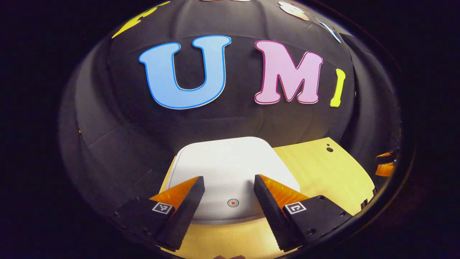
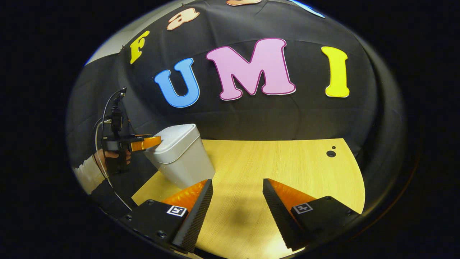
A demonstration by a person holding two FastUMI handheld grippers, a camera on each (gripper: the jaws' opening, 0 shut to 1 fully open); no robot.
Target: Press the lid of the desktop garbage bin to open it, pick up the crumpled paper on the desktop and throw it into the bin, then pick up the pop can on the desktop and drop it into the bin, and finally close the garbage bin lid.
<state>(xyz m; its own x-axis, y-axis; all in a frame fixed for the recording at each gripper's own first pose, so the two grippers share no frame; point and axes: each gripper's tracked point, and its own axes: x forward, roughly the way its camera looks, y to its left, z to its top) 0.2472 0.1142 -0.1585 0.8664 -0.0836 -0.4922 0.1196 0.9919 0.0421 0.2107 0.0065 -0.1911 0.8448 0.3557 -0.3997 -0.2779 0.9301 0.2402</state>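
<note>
The white garbage bin lid (image 1: 230, 162) lies flat and closed, with a small red ring mark (image 1: 233, 203) near its front edge. My left gripper (image 1: 229, 183) hovers open just over the lid, one finger on either side of the mark. In the right gripper view the bin (image 2: 181, 158) stands at the table's left end with a grey body and closed lid. The left gripper (image 2: 145, 143) reaches over the lid's edge there, held by a hand with a white sleeve (image 2: 86, 172). My right gripper (image 2: 237, 187) is open with nothing between its fingers, above bare table to the right of the bin.
The light wooden table (image 2: 280, 162) stretches right of the bin, with two small dark holes (image 2: 330, 153) near its far right corner. Black cloth wall stands close behind the table. Part of the other gripper (image 1: 385, 163) shows at the right edge of the left gripper view.
</note>
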